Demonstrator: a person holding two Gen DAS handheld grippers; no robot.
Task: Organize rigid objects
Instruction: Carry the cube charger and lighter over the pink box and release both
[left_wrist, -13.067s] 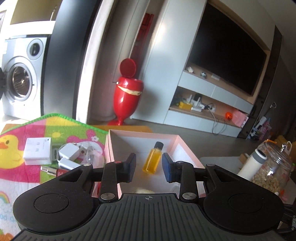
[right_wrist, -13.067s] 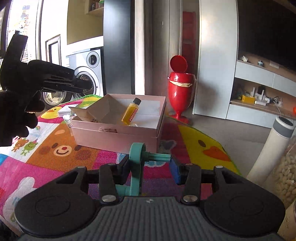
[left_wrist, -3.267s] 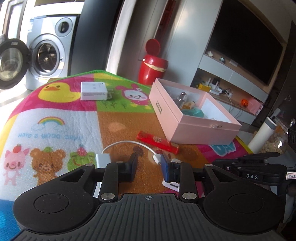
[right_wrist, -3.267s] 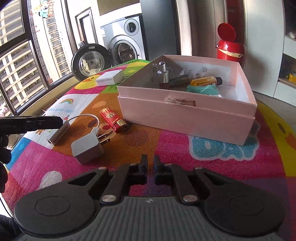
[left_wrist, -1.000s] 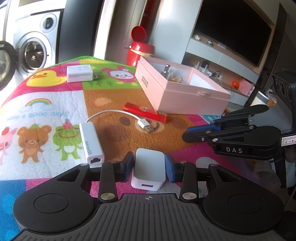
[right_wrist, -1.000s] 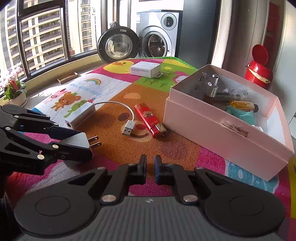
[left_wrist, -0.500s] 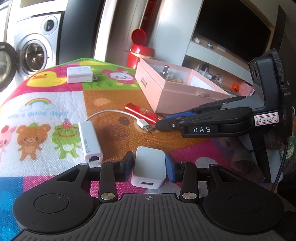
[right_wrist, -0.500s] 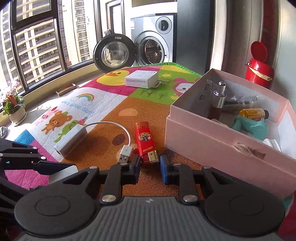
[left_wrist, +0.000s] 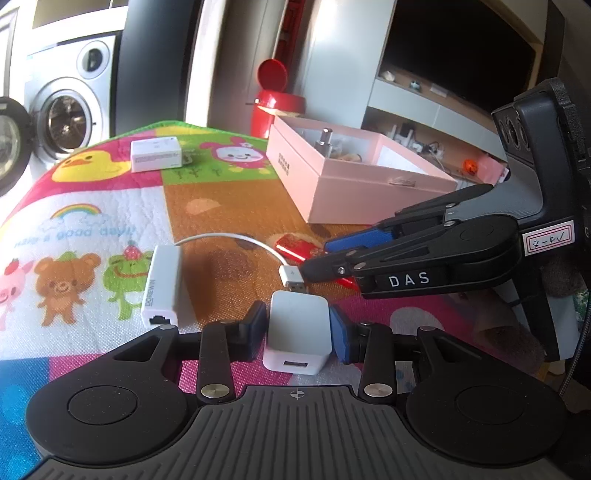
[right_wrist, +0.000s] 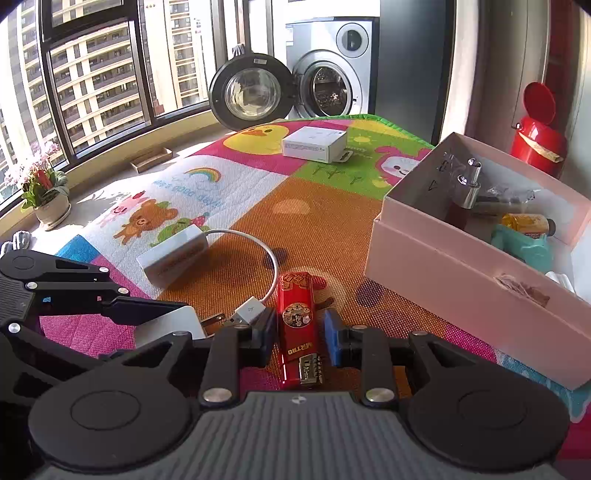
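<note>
1. Now the red lighter (right_wrist: 298, 325) lies flat on the play mat (right_wrist: 325, 206), between the pads of our right claw (right_wrist: 300, 334), well short of the pink box (right_wrist: 461, 284)
2. That claw has just been opening and has slid forward around the lighter; its pads stand clear, so nothing is gripped yet
3. Our left claw (left_wrist: 298, 328) has stayed clenched on the white charger (left_wrist: 297, 332)
4. We judge that both pieces go to the box next

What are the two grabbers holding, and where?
The left gripper clamps the white charger by its sides. The right gripper holds nothing; its jaws straddle the red lighter.
</note>
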